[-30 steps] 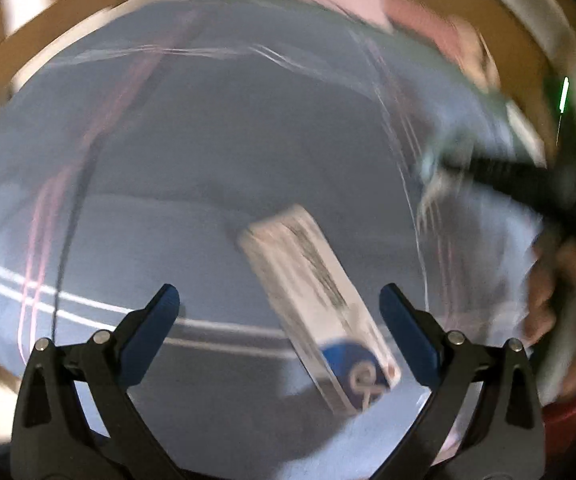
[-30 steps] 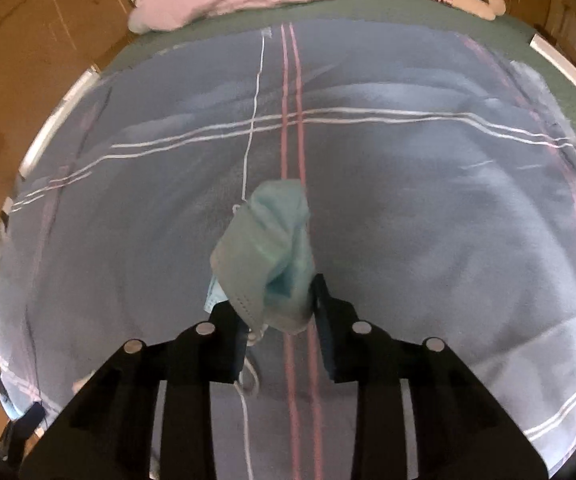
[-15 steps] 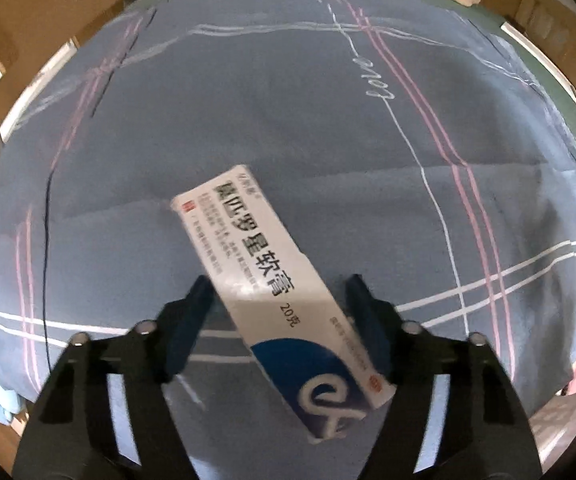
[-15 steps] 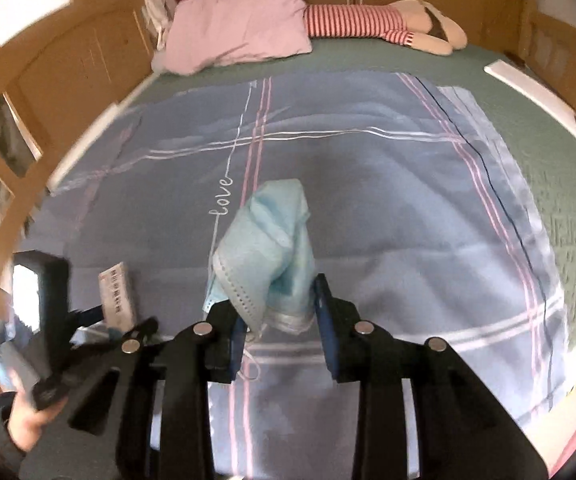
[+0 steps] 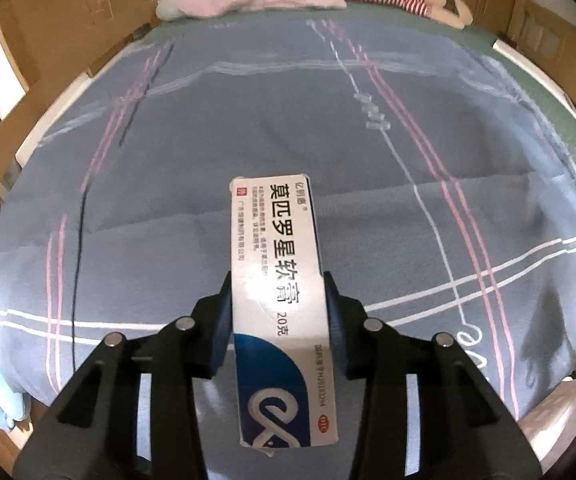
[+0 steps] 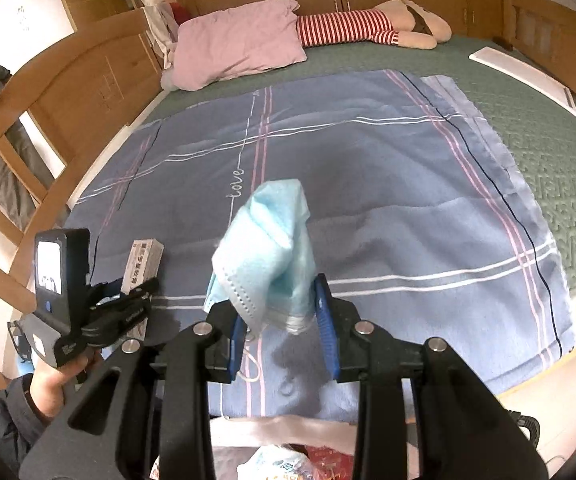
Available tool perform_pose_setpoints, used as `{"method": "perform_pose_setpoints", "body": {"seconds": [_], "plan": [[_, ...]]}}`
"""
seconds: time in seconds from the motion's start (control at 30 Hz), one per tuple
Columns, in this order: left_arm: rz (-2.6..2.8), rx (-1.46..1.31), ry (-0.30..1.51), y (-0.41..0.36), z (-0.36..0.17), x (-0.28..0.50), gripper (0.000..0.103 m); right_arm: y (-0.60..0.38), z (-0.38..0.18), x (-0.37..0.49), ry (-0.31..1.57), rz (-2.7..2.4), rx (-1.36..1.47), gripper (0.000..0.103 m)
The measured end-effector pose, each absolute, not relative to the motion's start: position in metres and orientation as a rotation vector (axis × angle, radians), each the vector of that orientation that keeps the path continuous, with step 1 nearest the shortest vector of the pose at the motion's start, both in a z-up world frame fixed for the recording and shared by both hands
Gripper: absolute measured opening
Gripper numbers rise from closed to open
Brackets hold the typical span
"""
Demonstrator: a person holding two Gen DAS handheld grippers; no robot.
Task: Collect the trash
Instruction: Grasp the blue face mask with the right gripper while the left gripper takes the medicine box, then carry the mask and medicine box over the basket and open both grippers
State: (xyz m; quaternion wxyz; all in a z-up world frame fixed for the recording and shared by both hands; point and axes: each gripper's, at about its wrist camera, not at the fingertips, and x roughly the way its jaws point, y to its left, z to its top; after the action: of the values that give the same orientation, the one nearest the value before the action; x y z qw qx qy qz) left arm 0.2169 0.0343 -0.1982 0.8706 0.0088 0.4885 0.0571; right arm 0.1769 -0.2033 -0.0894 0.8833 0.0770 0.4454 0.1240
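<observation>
A white and blue ointment box [image 5: 272, 232] stands lengthwise between the blue pads of my left gripper [image 5: 278, 284]. The jaws are closing and both pads touch the box's long sides, just above the blue striped blanket [image 5: 368, 208]. In the right wrist view a crumpled light-blue face mask [image 6: 268, 248] hangs from my right gripper [image 6: 278, 304], which is shut on it, with an ear loop dangling below. That view also shows the left gripper [image 6: 128, 292] with the box [image 6: 142, 262] at the left, held by a hand [image 6: 54, 384].
A bag with trash in it [image 6: 272, 456] lies below the right gripper at the bed's near edge. A pink pillow [image 6: 236, 44] and a striped plush toy [image 6: 368, 26] lie at the bed's head. A white flat object [image 6: 524, 76] rests far right. Wooden rails line the left side.
The left jaws closed in from wide open onto the box, which turned to lie straight between them. The right gripper pulled back and up with the mask, and the trash bag came into view.
</observation>
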Motion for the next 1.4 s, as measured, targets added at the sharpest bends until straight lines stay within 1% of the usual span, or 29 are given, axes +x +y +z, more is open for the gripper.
{"method": "perform_pose_setpoints", "body": {"seconds": [0.17,0.4,0.7,0.87,0.97,1.1,1.2,1.3,1.33,1.4], "plan": [[0.145,0.02,0.917,0.034,-0.178,0.204,0.041,-0.208,-0.08,0.151,0.854,0.241,0.216,0.032],[0.16,0.04,0.823,0.028,-0.161,0.172,0.041,-0.217,-0.07,0.113,0.8,0.227,0.237,0.032],[0.018,-0.029,0.721,-0.006,-0.095,0.095,0.041,-0.237,-0.051,0.064,0.755,0.236,0.264,0.032],[-0.117,-0.121,0.699,-0.009,-0.066,0.049,0.041,-0.252,-0.042,0.033,0.732,0.23,0.265,0.032],[-0.178,-0.135,0.699,-0.014,-0.056,0.021,0.041,-0.258,-0.039,0.011,0.742,0.237,0.25,0.032],[-0.198,-0.092,0.711,-0.031,-0.052,0.003,0.041,-0.251,-0.045,-0.003,0.805,0.242,0.206,0.032],[-0.189,-0.047,0.718,-0.045,-0.05,-0.003,0.041,-0.245,-0.062,-0.008,0.879,0.226,0.155,0.032],[-0.173,-0.019,0.725,-0.053,-0.052,-0.005,0.041,-0.246,-0.074,-0.008,0.925,0.206,0.182,0.032],[-0.178,-0.015,0.733,-0.056,-0.053,-0.005,0.041,-0.246,-0.077,-0.009,0.938,0.206,0.19,0.034],[-0.188,-0.005,0.741,-0.06,-0.055,-0.01,0.041,-0.248,-0.077,-0.011,0.935,0.2,0.198,0.041]]}}
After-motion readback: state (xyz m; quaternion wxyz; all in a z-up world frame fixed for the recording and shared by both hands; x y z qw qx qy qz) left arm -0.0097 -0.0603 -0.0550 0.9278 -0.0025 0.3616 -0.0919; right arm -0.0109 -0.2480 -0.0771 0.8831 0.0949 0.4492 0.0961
